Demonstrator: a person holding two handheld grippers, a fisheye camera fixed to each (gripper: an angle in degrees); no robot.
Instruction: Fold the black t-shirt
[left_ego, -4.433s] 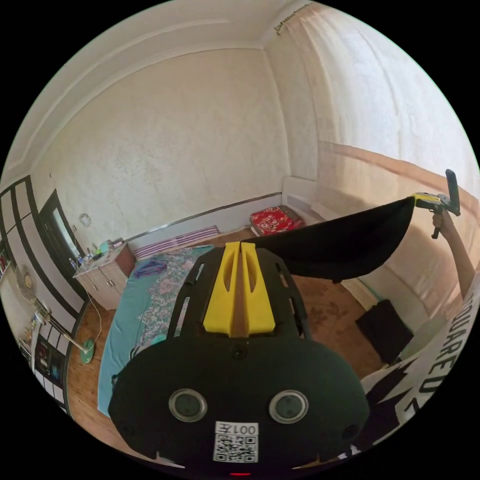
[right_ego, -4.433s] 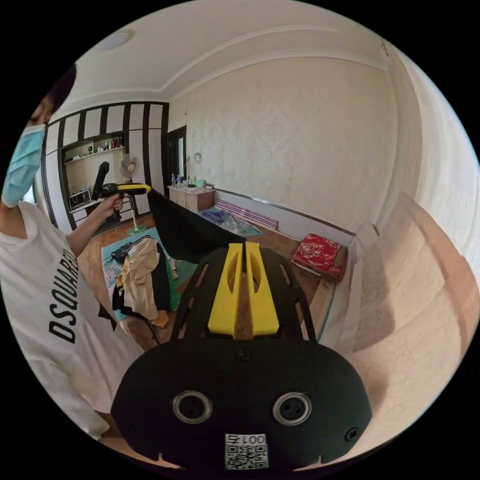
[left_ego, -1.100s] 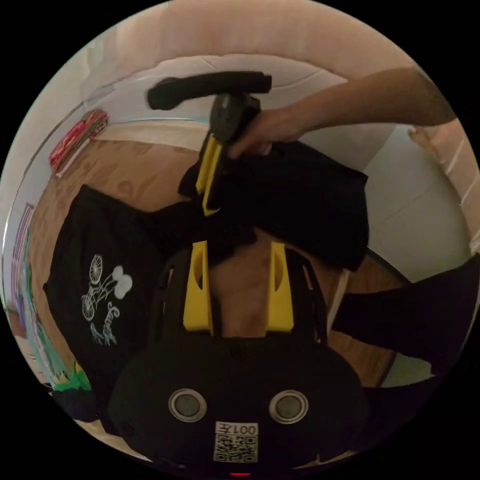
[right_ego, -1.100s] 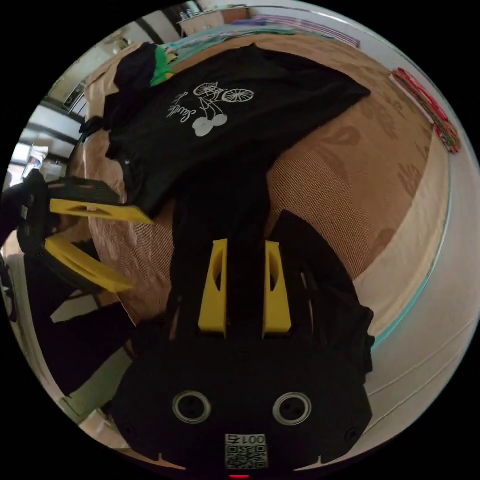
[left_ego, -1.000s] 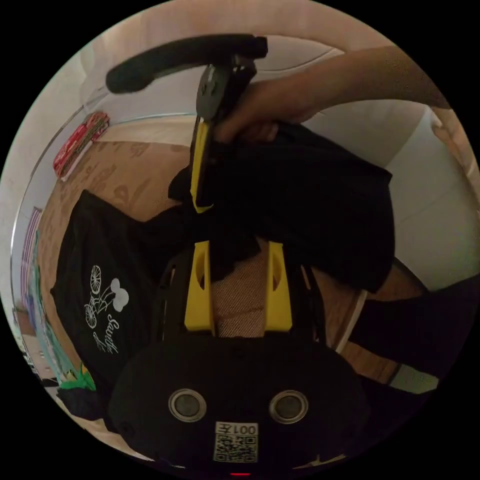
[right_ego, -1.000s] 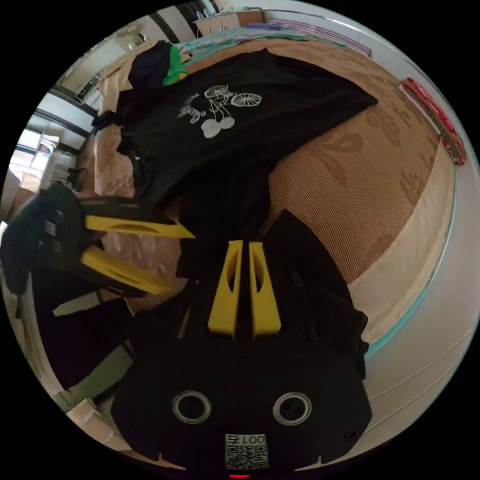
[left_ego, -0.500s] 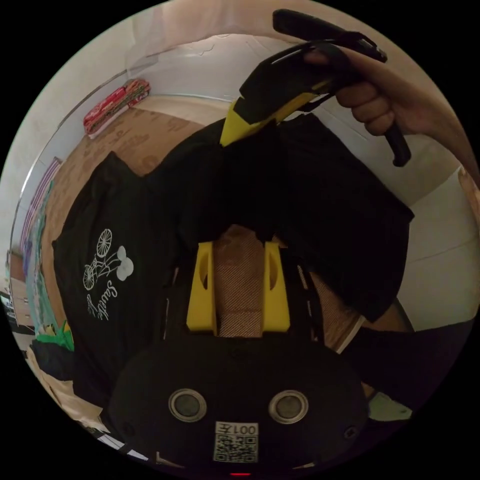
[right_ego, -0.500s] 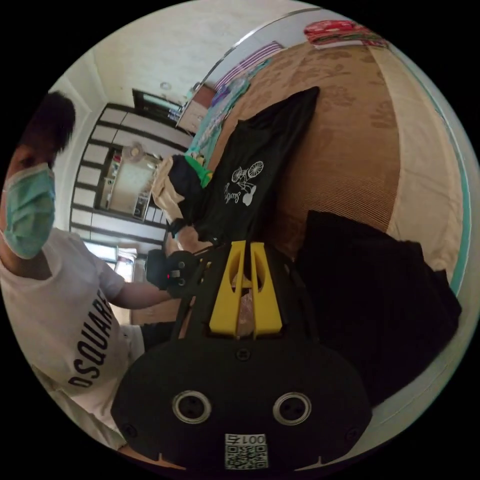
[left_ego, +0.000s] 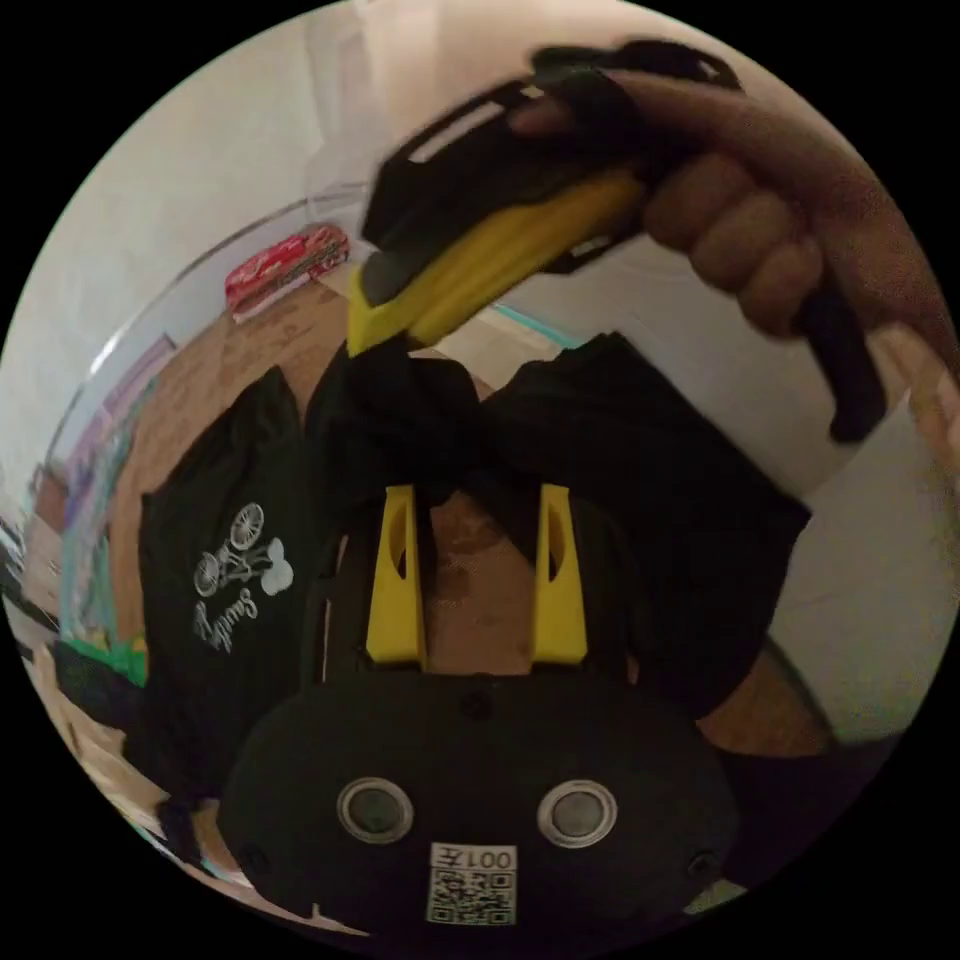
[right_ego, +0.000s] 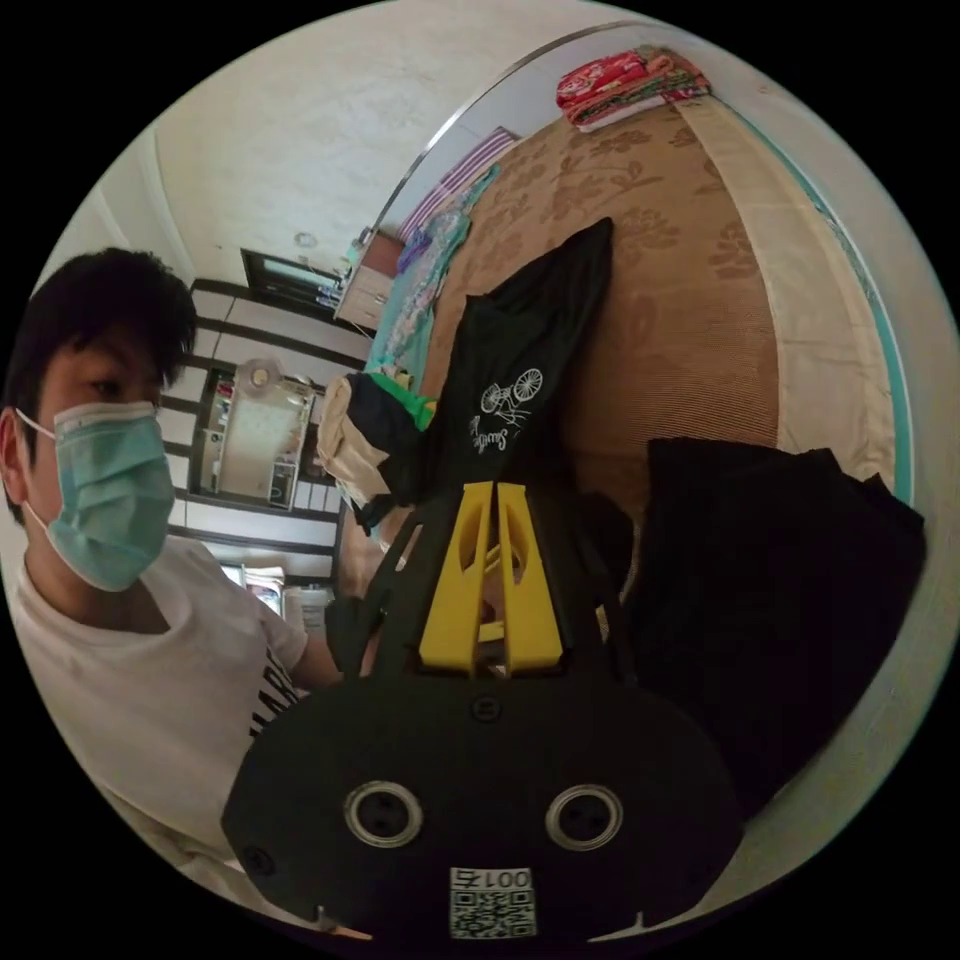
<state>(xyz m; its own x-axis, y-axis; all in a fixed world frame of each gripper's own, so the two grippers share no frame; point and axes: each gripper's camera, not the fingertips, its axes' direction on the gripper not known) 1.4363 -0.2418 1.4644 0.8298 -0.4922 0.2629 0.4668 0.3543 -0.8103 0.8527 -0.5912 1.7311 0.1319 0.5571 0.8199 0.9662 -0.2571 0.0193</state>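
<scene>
The black t-shirt (left_ego: 640, 480) lies bunched in folds on the brown bed mat (left_ego: 480, 600); in the right gripper view it is the dark mass (right_ego: 780, 580) at the right. My left gripper (left_ego: 478, 495) hovers just over the mat, open, with bare mat between its jaws and the shirt's edge at their tips. My right gripper (left_ego: 362, 332) comes in from above, held by a hand, shut on a peak of the shirt's cloth that it lifts off the mat. In its own view the right gripper (right_ego: 490, 488) has its jaws pressed together.
A second black t-shirt with a white bicycle print (left_ego: 230, 580) (right_ego: 520, 340) lies flat beside it. A pile of clothes (right_ego: 370, 430) sits at the mat's far end, a red folded blanket (right_ego: 630, 75) near the wall. A person in a white shirt (right_ego: 150, 700) stands close.
The right gripper has risen nearer the left camera, pulling a peak of black cloth up with it. The left gripper stays open over the mat. Both views have turned.
</scene>
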